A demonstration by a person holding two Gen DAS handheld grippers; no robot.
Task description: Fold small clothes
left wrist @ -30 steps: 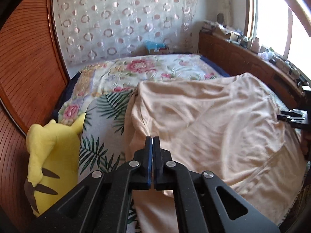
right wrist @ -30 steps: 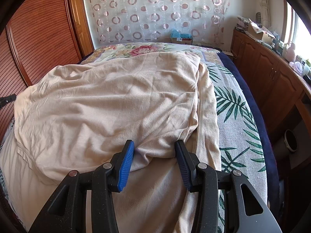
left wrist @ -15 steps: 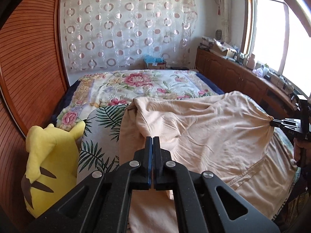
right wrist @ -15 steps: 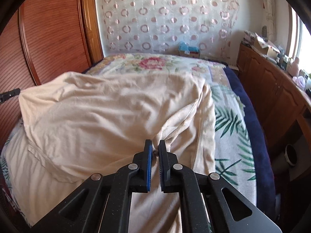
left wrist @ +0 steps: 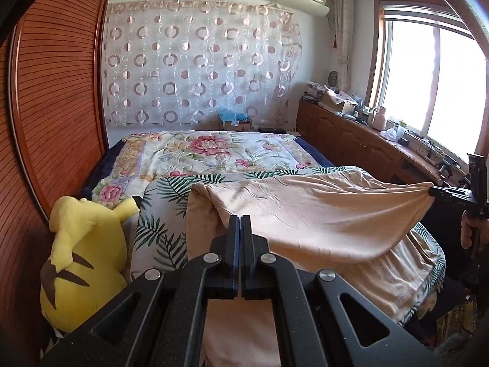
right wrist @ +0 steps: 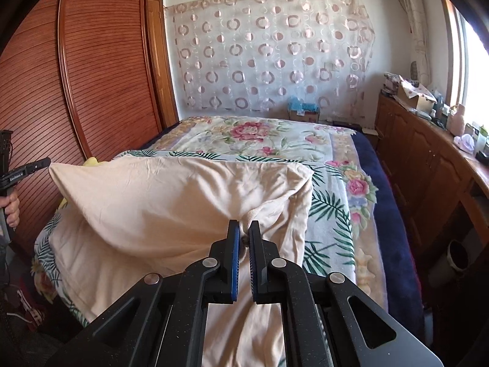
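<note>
A large beige garment [left wrist: 321, 214] lies across the near end of the bed. Its near edge is lifted and stretched between my two grippers. My left gripper [left wrist: 240, 223] is shut, and the cloth runs down under its fingers. In the right wrist view the left gripper [right wrist: 47, 162] pinches the raised left corner of the garment [right wrist: 168, 195]. My right gripper [right wrist: 244, 234] is shut on a bunched fold of the cloth. In the left wrist view the right gripper [left wrist: 431, 191] holds the taut right corner.
A yellow plush toy [left wrist: 82, 260] sits at the bed's left edge against the slatted wooden wardrobe [right wrist: 101, 76]. The bed cover [left wrist: 207, 150] has flowers and palm leaves. A cluttered wooden cabinet [left wrist: 351, 140] runs under the window. A round bin [right wrist: 458, 257] stands on the floor.
The right gripper has shut on a fold of the garment. Both grippers have risen and drawn back, lifting the garment's near edge off the bed and pulling it taut.
</note>
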